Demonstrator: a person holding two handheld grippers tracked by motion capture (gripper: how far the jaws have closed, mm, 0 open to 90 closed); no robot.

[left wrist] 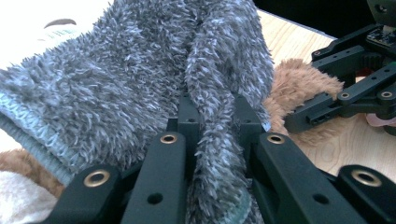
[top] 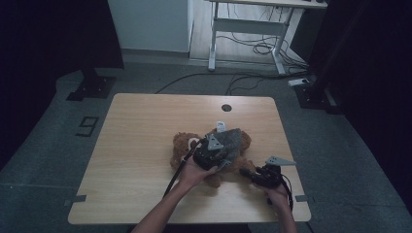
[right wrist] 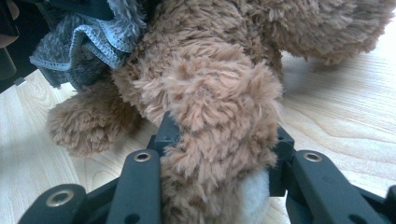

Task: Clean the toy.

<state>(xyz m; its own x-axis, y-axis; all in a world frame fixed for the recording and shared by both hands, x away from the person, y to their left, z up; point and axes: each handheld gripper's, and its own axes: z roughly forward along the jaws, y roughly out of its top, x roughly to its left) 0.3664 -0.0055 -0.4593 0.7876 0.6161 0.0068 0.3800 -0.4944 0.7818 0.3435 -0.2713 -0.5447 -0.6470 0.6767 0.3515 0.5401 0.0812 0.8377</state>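
Observation:
A brown teddy bear (top: 183, 145) lies on the wooden table (top: 141, 145), partly covered by a fuzzy grey garment (top: 232, 141). My left gripper (top: 214, 154) is over the bear's body, shut on a fold of the grey garment (left wrist: 219, 93), which runs between its two jaws. My right gripper (top: 257, 175) sits at the bear's lower right, shut on a brown furry leg (right wrist: 219, 121) with a white sole. In the left gripper view the right gripper (left wrist: 345, 102) shows at the right, beside brown fur (left wrist: 299, 79).
A round cable hole (top: 227, 108) sits near the table's far edge. Beyond the table stand a white desk frame (top: 243, 29) with cables on the floor and dark stand bases (top: 92, 85) at both sides.

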